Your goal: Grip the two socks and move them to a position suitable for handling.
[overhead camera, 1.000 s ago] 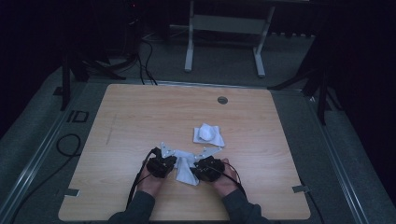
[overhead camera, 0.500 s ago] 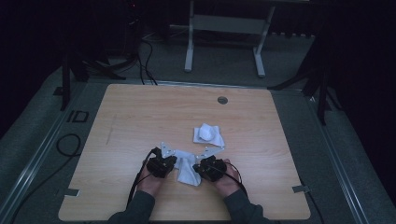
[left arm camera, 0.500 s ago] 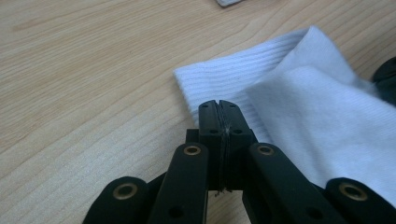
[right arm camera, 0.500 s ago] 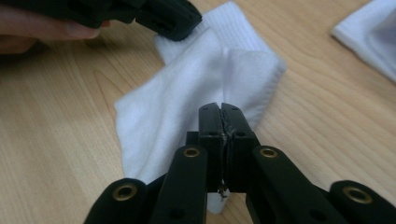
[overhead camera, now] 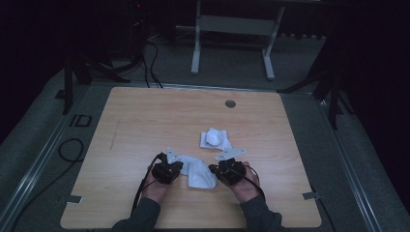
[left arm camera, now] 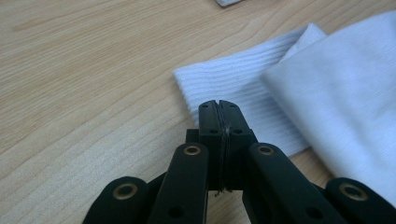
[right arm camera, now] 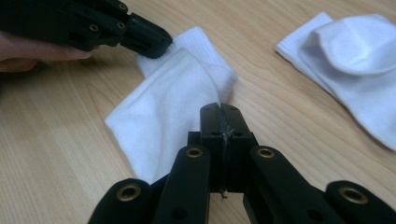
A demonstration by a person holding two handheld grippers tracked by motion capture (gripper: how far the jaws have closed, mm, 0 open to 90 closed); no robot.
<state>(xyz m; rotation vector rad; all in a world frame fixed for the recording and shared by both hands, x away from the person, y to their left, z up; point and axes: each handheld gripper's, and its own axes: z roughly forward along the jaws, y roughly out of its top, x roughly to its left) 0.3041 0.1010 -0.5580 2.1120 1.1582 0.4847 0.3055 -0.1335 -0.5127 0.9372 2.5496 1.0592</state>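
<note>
Both tools unmoved, left tool (overhead camera: 170, 169) and right tool (overhead camera: 227, 171) flanking folded sock (overhead camera: 199, 174)

Ahead of you the wooden table (overhead camera: 145, 121) carries a small round grommet (overhead camera: 230, 103) near its far edge. Beyond it you see a white metal stand (overhead camera: 232, 34) on the grey carpet (overhead camera: 309, 125). To your left a black cable (overhead camera: 67, 150) loops on the floor, and more cables (overhead camera: 150, 63) trail near the far corner.

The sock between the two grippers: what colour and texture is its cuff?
White, with fine ribbing on the cuff; clearest in the left gripper view.
</note>
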